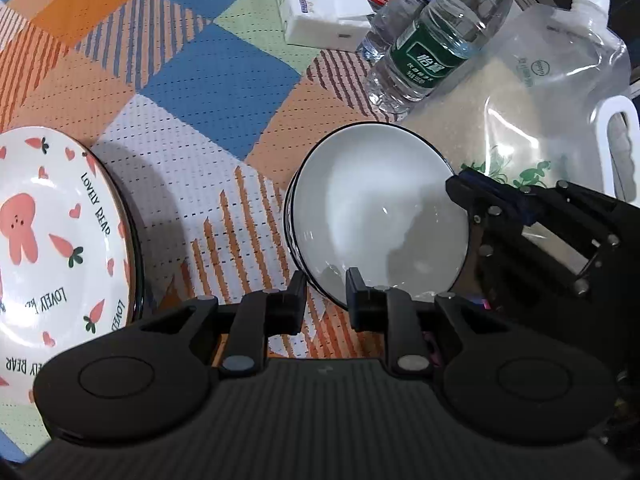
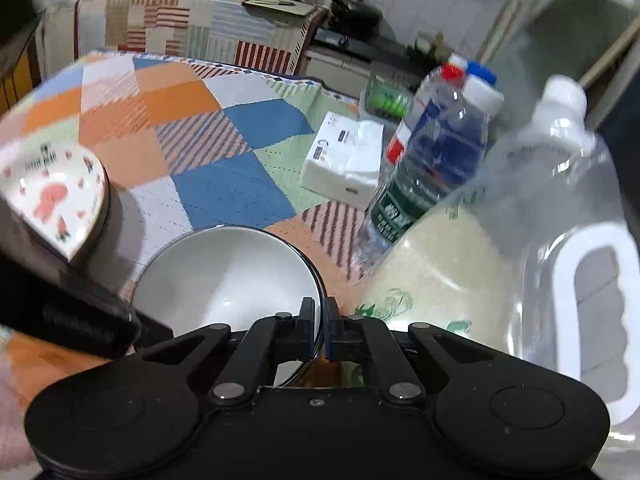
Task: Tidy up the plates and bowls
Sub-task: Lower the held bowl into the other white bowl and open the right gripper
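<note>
The white bowl (image 1: 376, 216) is tilted over the surface (image 1: 224, 92), beside the plate (image 1: 52, 232). The right gripper (image 2: 319, 322) is clamped on its rim. The left gripper (image 1: 326, 294) grips its near rim too.

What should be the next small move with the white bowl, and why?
Probably lower the white bowl gently onto the tablecloth. Both the left gripper and the right gripper pinch its rim, it looks tilted, and bottles stand close behind it.
</note>
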